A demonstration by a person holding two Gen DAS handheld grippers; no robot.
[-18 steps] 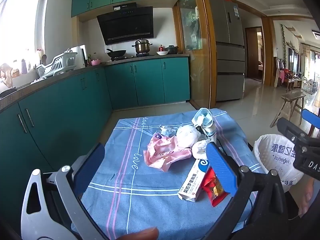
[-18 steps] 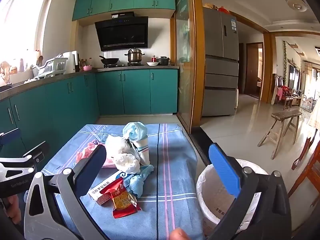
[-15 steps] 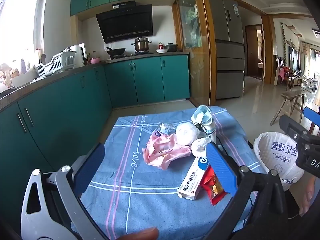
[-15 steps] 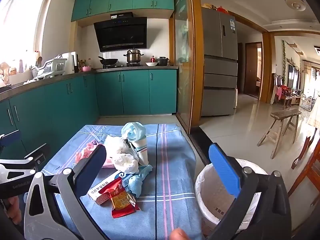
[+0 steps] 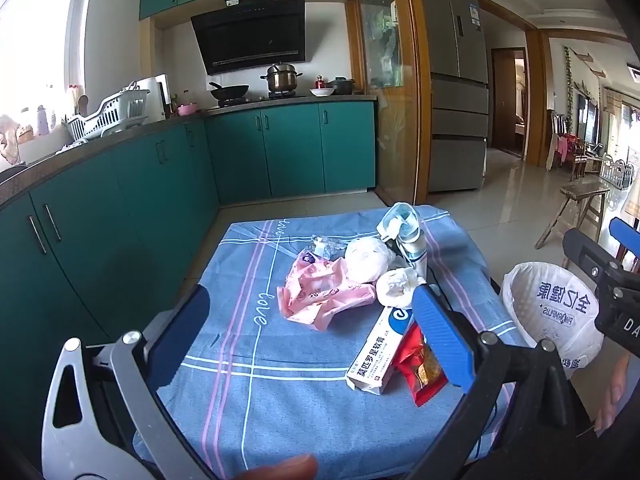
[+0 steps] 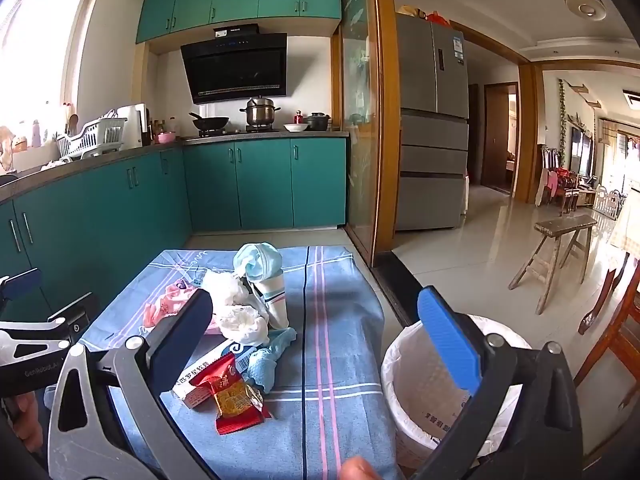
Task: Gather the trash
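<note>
**Both grippers wide, litter still on the table**

Left gripper (image 5: 312, 332): fingers spread wide, nothing between the pads, held above the table's near edge. Right gripper (image 6: 316, 332): fingers equally wide, empty, above the near right corner, its blue finger (image 6: 448, 340) over the bin.

Trash sits on the blue cloth (image 5: 248, 396) toward the table's right side. Red wrapper (image 6: 234, 392) nearest the near edge, touching a white box (image 5: 376, 354). Behind them a tissue wad (image 5: 398, 288), a second wad (image 5: 366, 260), a pink wrapper (image 5: 324, 298) left of these. Paper cup (image 6: 276, 296) toward the far edge, a blue mask (image 6: 258, 260) on top. Blue glove (image 6: 270, 354) beside the box.

Bin (image 6: 420, 376), white-lined, stands on the floor just off the table's right edge.
</note>
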